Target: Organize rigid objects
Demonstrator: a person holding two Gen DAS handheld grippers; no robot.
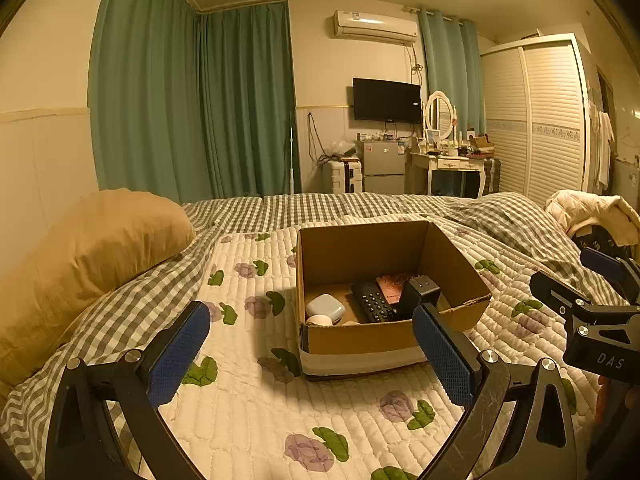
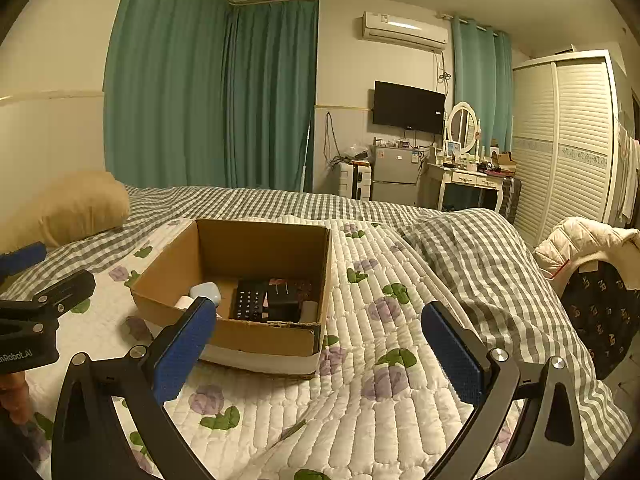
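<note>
Cardboard box [image 1: 384, 340] sits on quilted floral bedspread [image 1: 256, 408]; green curtains [image 1: 192, 100] behind.

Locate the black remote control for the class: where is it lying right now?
The black remote control lies inside the cardboard box on the quilt, with the pale blue case to its left and the black charger to its right in the left wrist view.

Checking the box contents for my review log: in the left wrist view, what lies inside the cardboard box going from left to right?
Inside the cardboard box: pale blue case → black remote → black charger plug. The pink item behind the remote and plug overlaps both, so it is left out.
</note>
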